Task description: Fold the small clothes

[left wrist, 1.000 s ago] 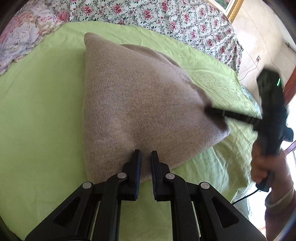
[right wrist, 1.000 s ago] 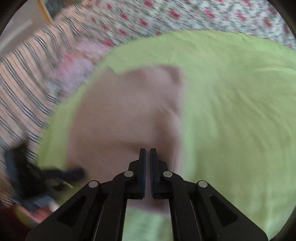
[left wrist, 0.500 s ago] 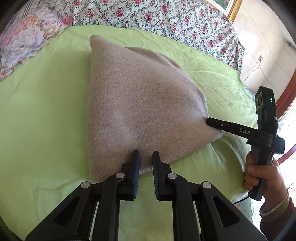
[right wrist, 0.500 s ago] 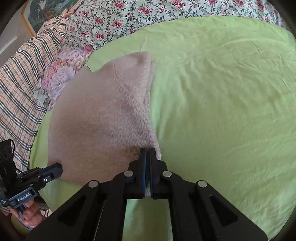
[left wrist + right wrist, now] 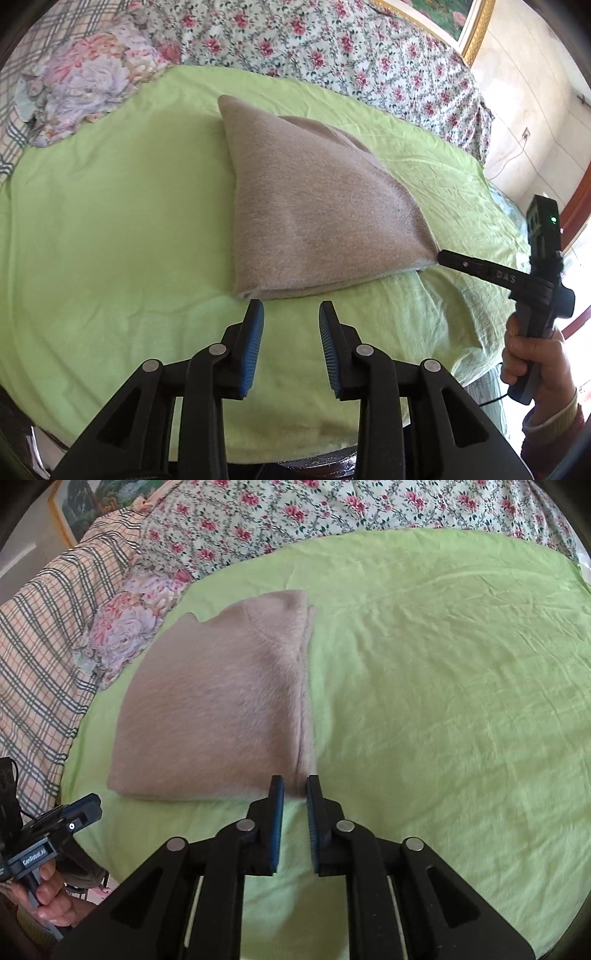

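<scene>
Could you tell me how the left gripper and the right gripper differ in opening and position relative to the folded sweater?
The left gripper is wide open, while the right gripper is open only narrowly. The left gripper sits just short of the folded sweater's near edge, apart from it; the right gripper's fingers reach the sweater's near right corner. Both hold nothing and point at the same garment on the green sheet.

Probably a home bedroom; green sheet (image 5: 443, 664) over floral bedspread (image 5: 332, 48); plaid blanket (image 5: 37, 646); framed picture (image 5: 454, 18).

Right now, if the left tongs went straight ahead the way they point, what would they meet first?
Most likely the near folded edge of the sweater, just ahead of the open left tongs on the green sheet. Depth is uncertain, so they might graze the sheet first.
</scene>
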